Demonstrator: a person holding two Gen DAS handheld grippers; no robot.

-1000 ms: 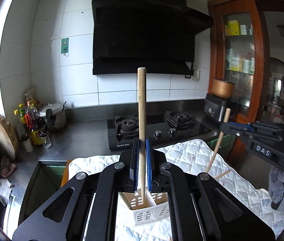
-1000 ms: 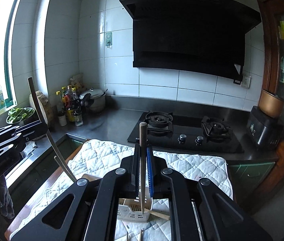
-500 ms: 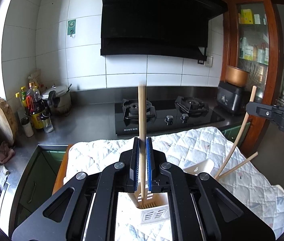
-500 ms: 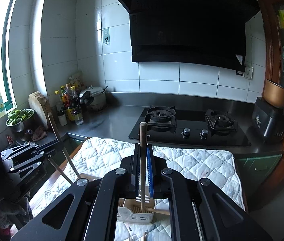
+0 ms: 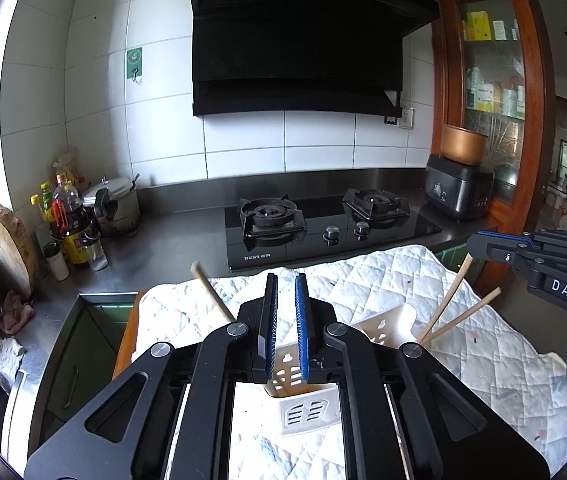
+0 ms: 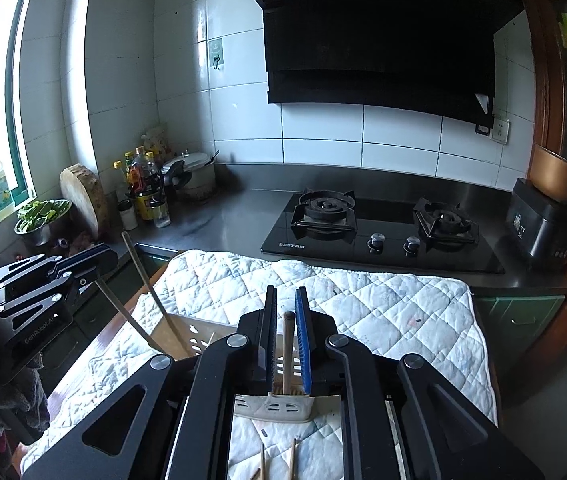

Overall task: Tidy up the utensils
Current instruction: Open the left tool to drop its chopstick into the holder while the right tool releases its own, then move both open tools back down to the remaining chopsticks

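Note:
A white slotted utensil holder point(image 5: 307, 412) stands on the quilted cloth right below my left gripper point(image 5: 286, 280). The left jaws are opening, with nothing between the blue pads. A wooden chopstick point(image 5: 209, 294) leans away to the left out of the holder. My right gripper point(image 6: 286, 292) hangs over the holder point(image 6: 271, 404); its jaws are opening too. A chopstick point(image 6: 288, 350) stands upright between them with its foot in a slot, loose from the pads. Each gripper shows in the other's view: the right gripper point(image 5: 479, 242) and the left gripper point(image 6: 107, 258).
The quilted cloth point(image 6: 383, 304) covers a board beside the sink, with a gas hob point(image 5: 323, 228) behind it. Two more chopsticks point(image 5: 459, 316) lean out of the holder's far side. Two loose chopsticks point(image 6: 292, 458) lie on the cloth. Bottles point(image 5: 71, 232) and a pot stand far left.
Both grippers have sunk toward the holder and their jaws have parted. The left chopstick slid down and tipped to the left; the right chopstick now sits lower in its slot.

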